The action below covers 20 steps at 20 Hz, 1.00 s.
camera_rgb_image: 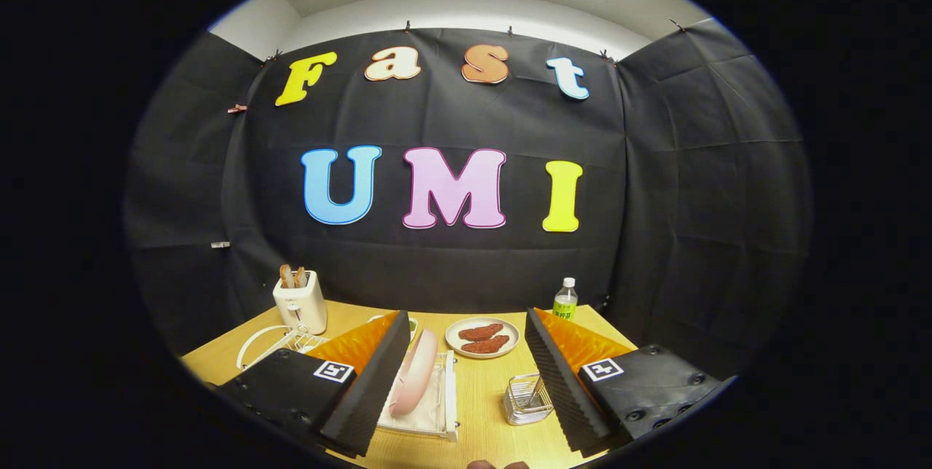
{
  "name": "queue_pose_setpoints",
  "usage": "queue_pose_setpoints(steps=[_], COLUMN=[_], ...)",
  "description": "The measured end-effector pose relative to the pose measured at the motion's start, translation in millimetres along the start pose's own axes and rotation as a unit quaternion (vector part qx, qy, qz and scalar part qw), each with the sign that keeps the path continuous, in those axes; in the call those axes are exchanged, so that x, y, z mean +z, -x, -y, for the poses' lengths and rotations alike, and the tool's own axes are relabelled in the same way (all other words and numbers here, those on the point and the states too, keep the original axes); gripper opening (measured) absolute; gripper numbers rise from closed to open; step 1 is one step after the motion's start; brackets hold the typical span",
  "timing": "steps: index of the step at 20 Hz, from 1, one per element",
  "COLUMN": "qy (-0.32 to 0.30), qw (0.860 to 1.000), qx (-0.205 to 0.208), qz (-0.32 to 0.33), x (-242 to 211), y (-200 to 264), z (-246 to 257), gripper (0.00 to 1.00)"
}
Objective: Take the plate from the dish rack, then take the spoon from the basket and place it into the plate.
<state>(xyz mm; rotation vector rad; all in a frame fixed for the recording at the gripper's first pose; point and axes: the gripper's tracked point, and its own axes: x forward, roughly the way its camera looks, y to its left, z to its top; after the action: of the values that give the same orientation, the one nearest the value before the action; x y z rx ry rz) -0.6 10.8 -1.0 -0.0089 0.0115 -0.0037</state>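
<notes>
The gripper [466, 381] hangs above the wooden table [480, 396] in the lower middle of the frame, its two fingers spread wide apart and closed on nothing. Between them, nearer the left finger, a pink plate [413, 373] stands on edge in a white dish rack [437, 403]. Just inside the right finger sits a small wire basket [526, 400] with a thin handle inside it, probably the spoon [537, 387], though it is too small to be sure. Beyond the fingers, at mid-table, a pale plate [482, 338] carries two reddish-brown pieces of food. Further back and to the right stands a clear bottle [565, 300] with a green label and white cap. At the lower left of the scene, a white toaster [300, 301] holds slices of bread, with a white wire stand [273, 344] just in front of it.
</notes>
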Motion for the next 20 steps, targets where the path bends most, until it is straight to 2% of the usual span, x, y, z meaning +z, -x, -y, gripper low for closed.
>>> queue_pose_setpoints(steps=[12, 17, 20], qy=[0.019, 0.04, 0.05], qw=[0.999, 0.996, 0.993], qx=[0.003, 0.013, 0.017], qz=[-0.048, -0.074, -0.11], x=[-17.1, -20.3, -37.2], y=[-20.1, -53.7, -77.6], z=[-16.7, -35.7, -48.5], gripper=[0.97, 0.97, 0.98])
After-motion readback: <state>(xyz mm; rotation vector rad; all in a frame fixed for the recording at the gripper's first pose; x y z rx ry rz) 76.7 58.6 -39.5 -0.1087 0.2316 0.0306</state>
